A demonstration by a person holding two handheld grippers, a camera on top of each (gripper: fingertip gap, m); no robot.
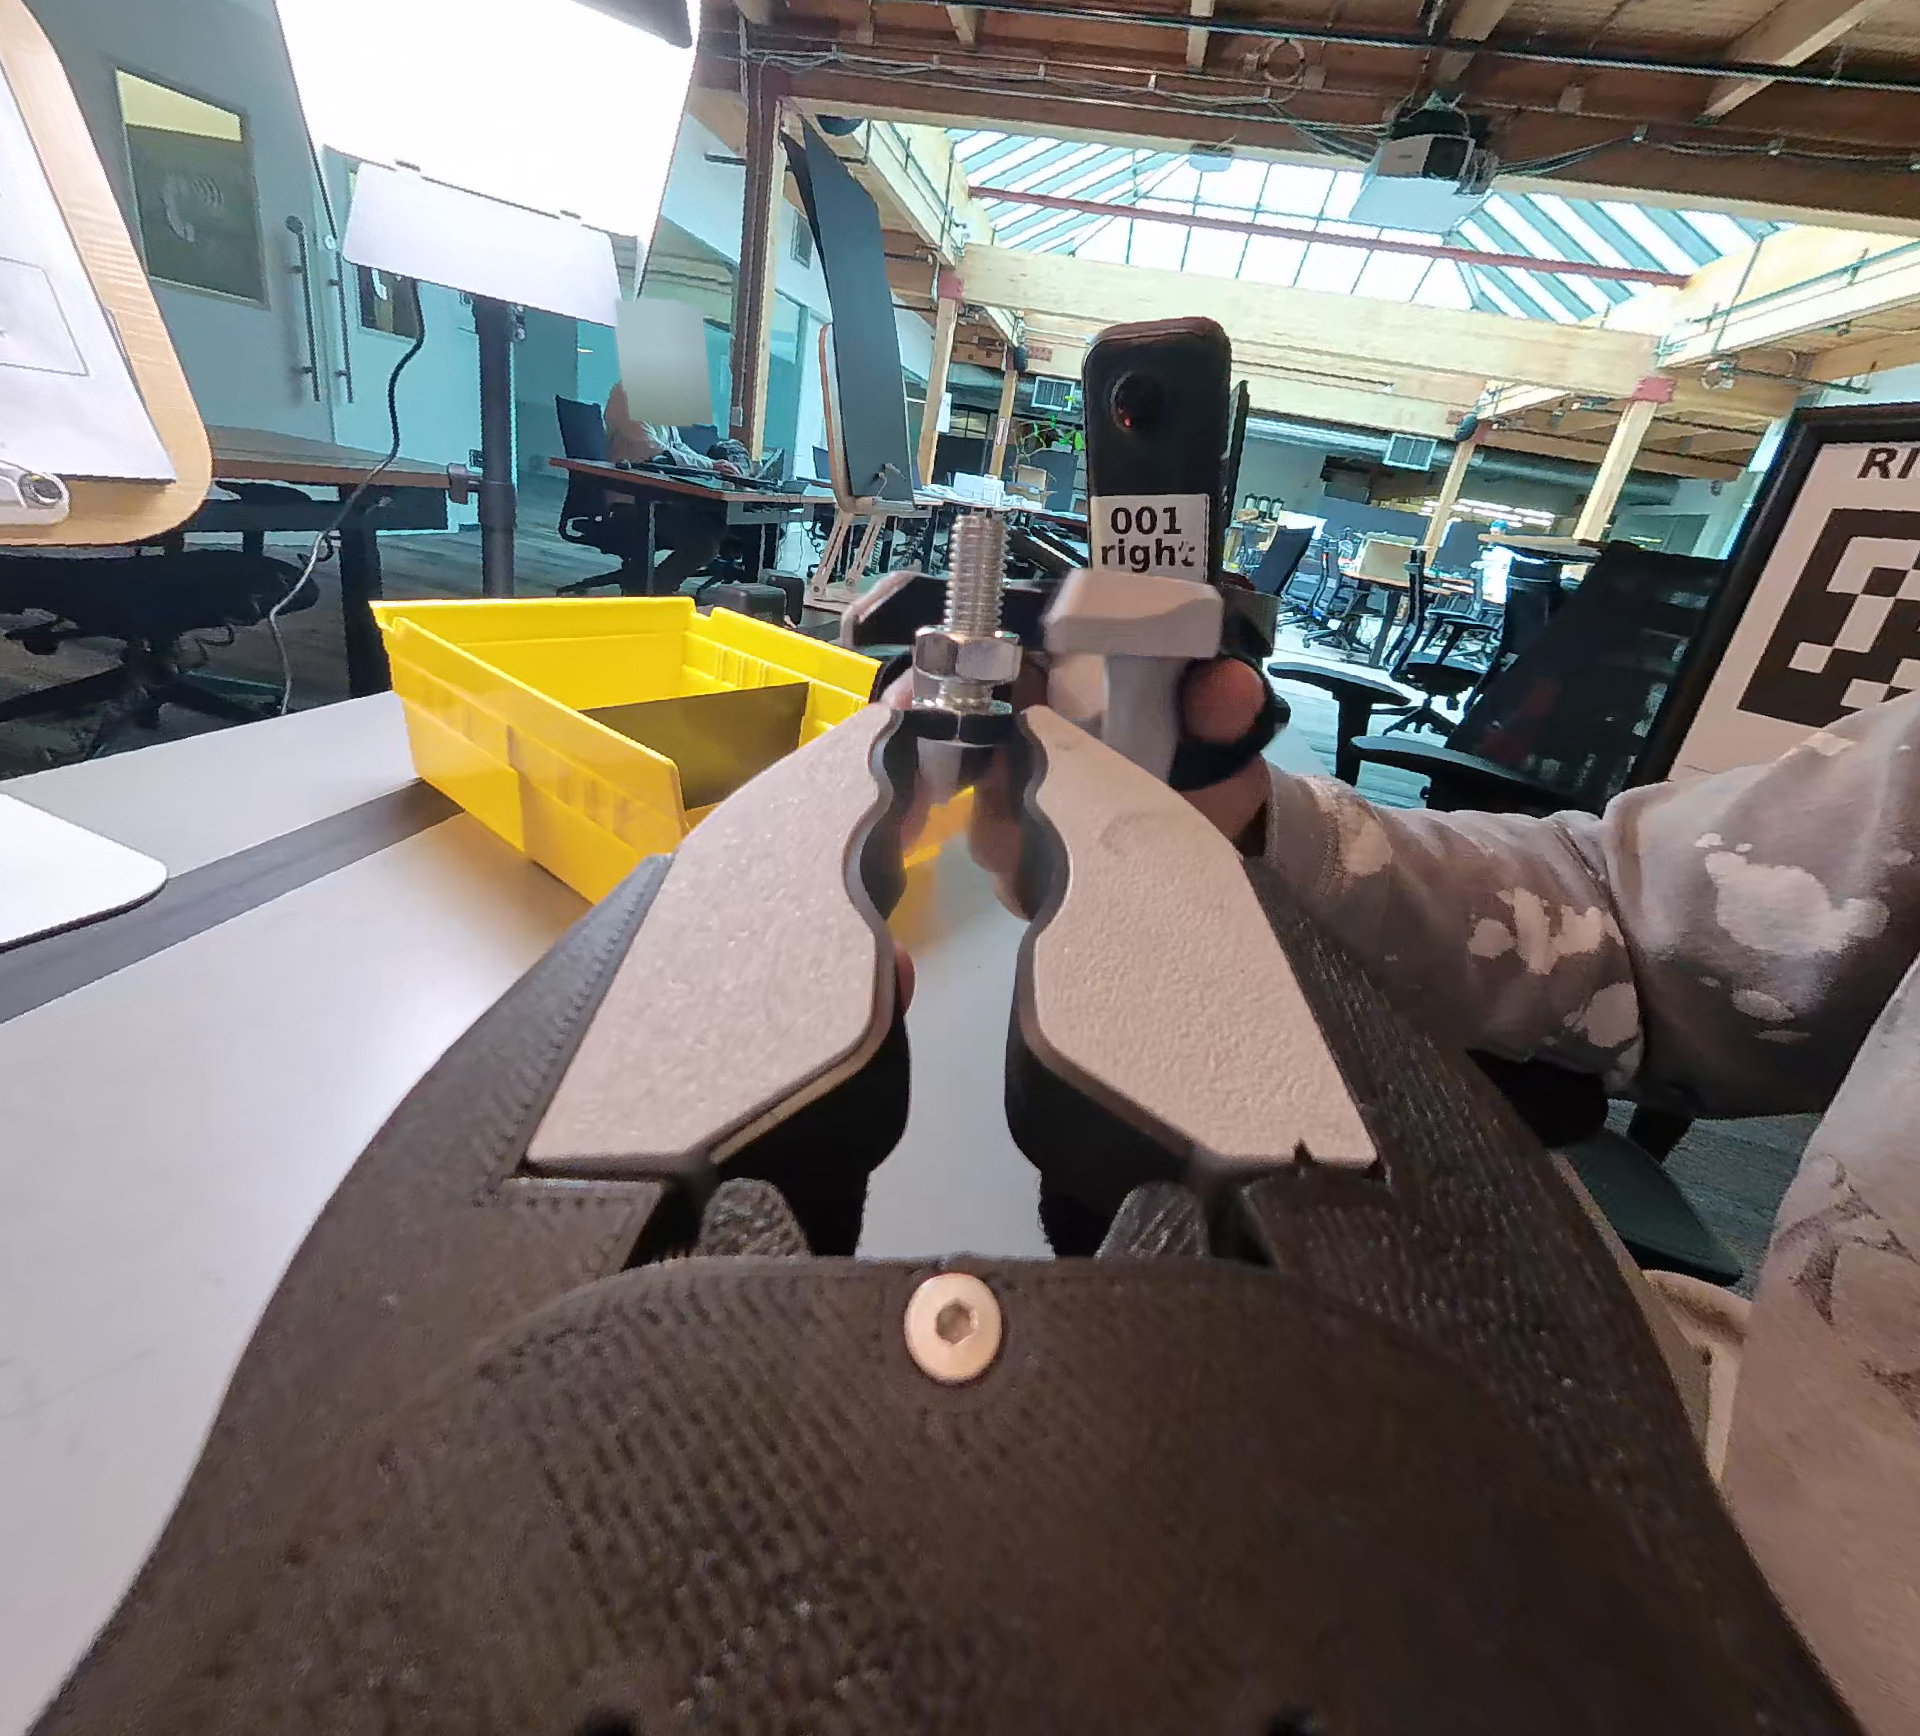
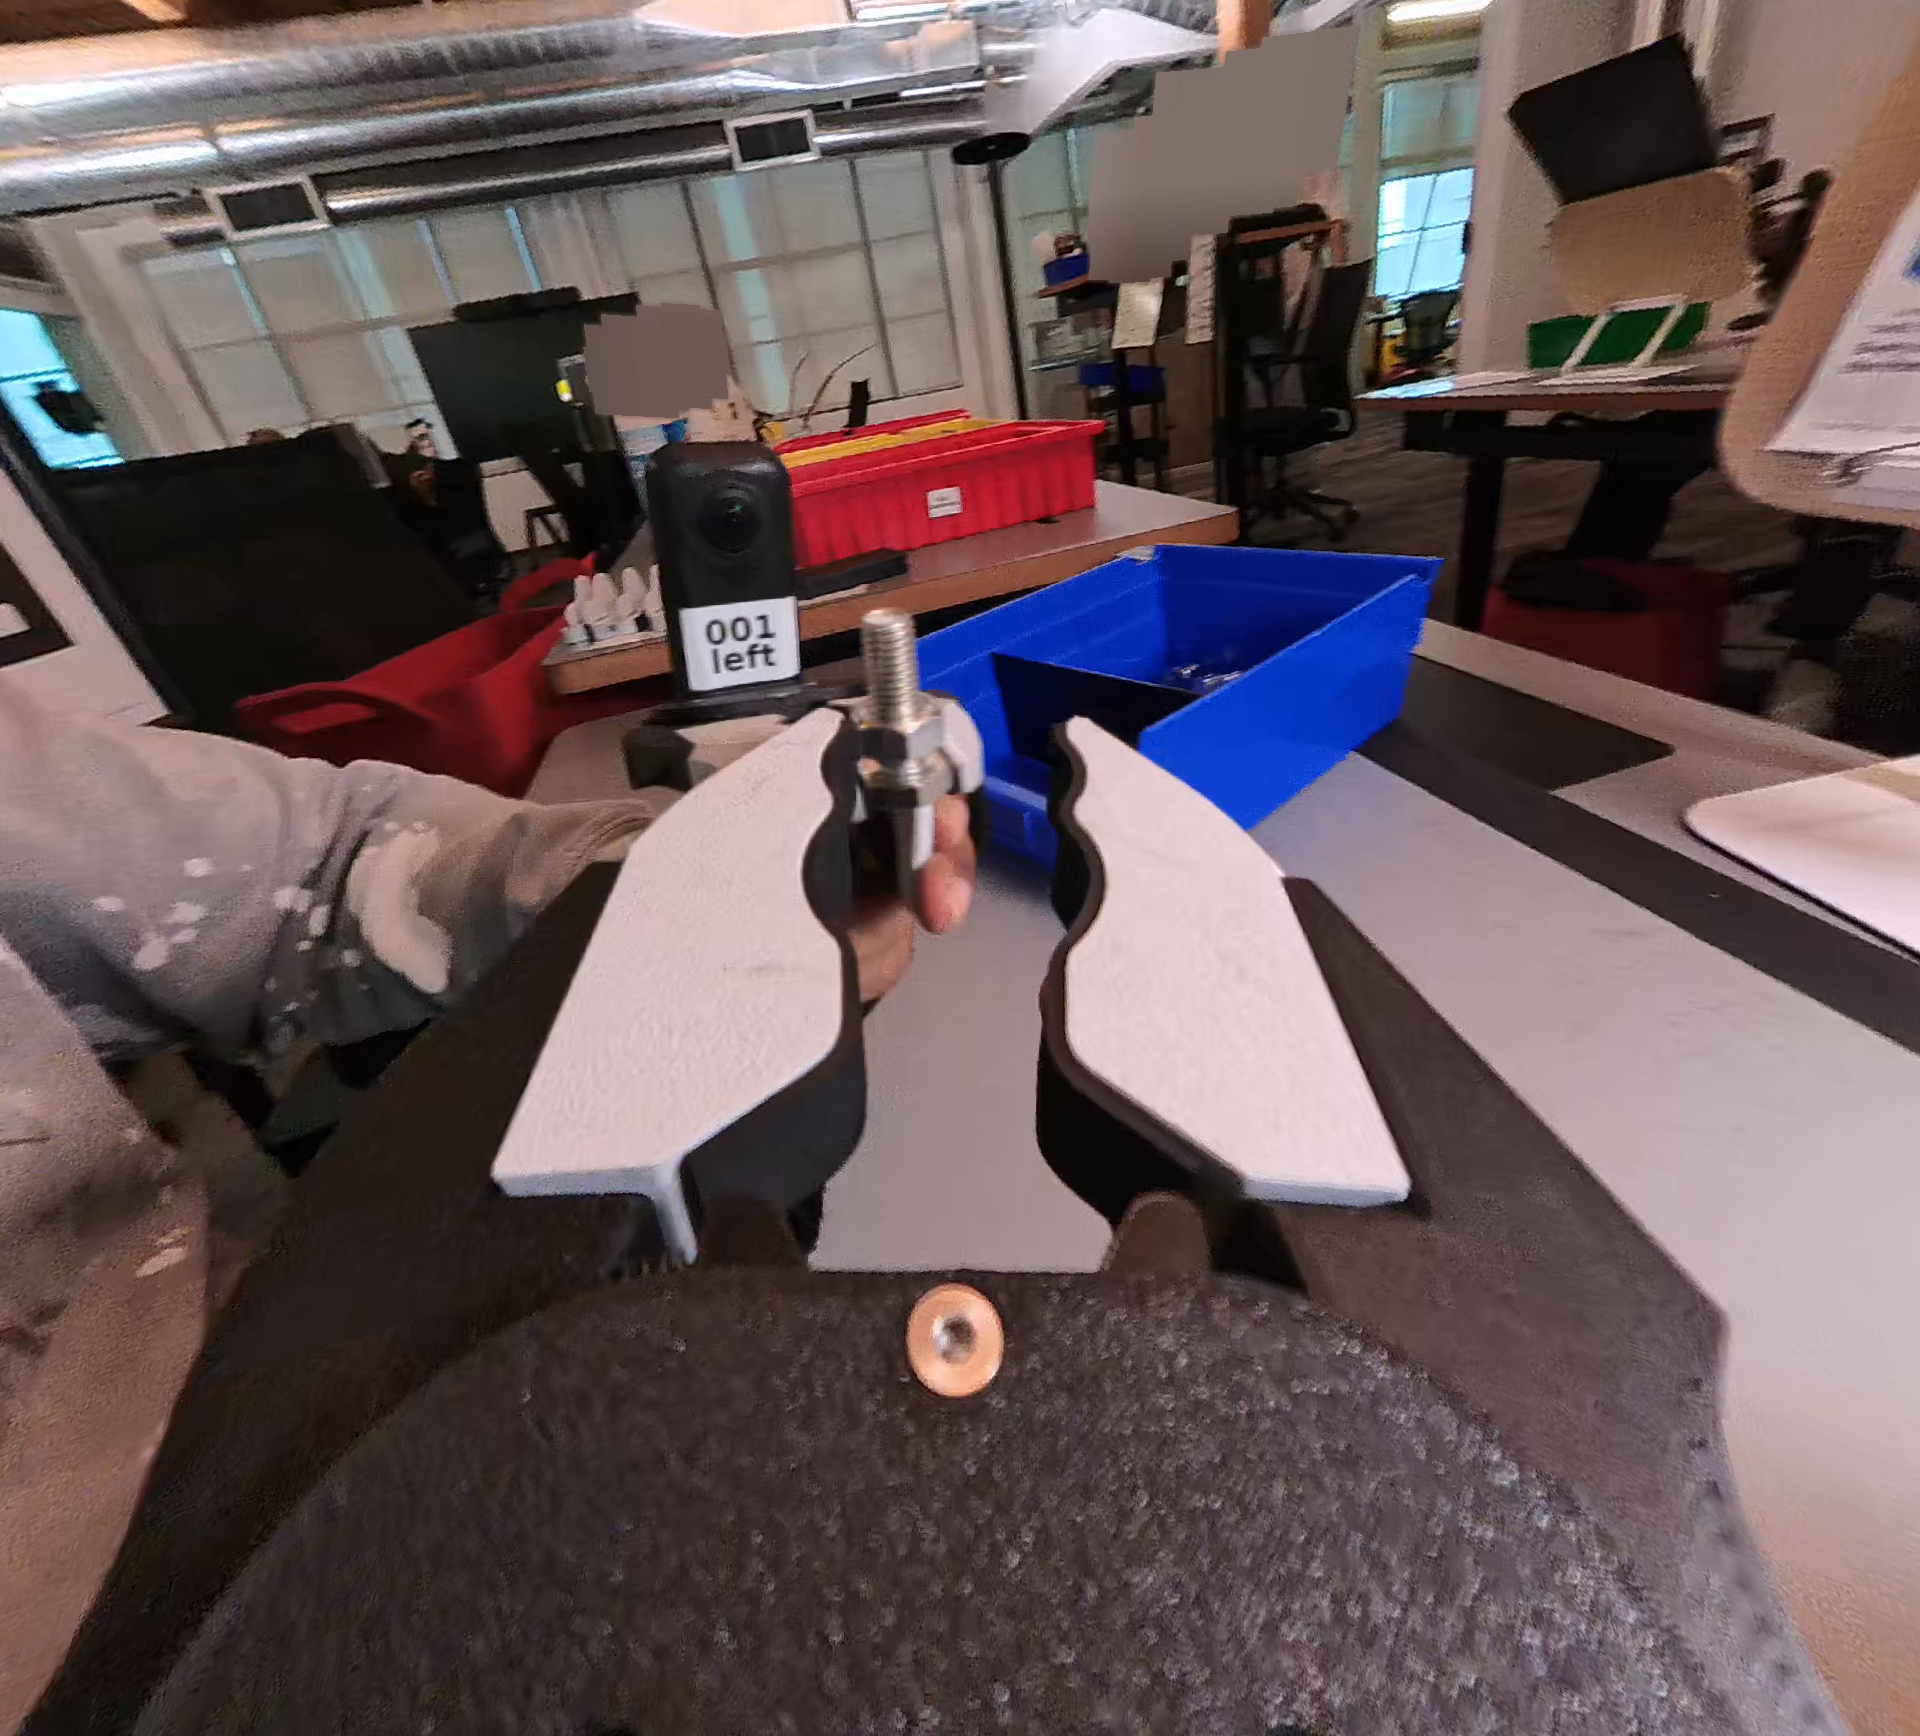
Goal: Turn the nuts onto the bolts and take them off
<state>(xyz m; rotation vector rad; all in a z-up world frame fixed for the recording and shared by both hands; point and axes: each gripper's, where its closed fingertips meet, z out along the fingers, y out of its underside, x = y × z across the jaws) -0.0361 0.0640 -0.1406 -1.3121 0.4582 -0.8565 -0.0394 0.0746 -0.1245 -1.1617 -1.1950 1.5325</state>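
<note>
A silver bolt [image 1: 971,559] stands upright with its thread pointing up. A hex nut [image 1: 966,660] sits low on the thread, above a washer. My left gripper [image 1: 958,730] is shut on the bolt's lower end and holds it above the grey table [image 1: 208,1011]. My right gripper [image 2: 951,730] faces the left one and is open. The nut [image 2: 906,741] lies between its fingers, close against the left fingertip [image 2: 821,751], and the right fingertip is well apart from it. The bolt [image 2: 889,658] rises above that gripper's tips. The left gripper [image 2: 904,819] shows below the nut.
A yellow bin [image 1: 582,730] with a dark insert stands on the table behind the bolt. A blue bin [image 2: 1247,678] with small metal parts stands on the other side. A white pad [image 2: 1818,834] lies at the table edge. A marker board [image 1: 1849,606] stands at the right. The person's sleeves are near both grippers. Only a small space, under 4 cm, lies between the two pairs of fingers.
</note>
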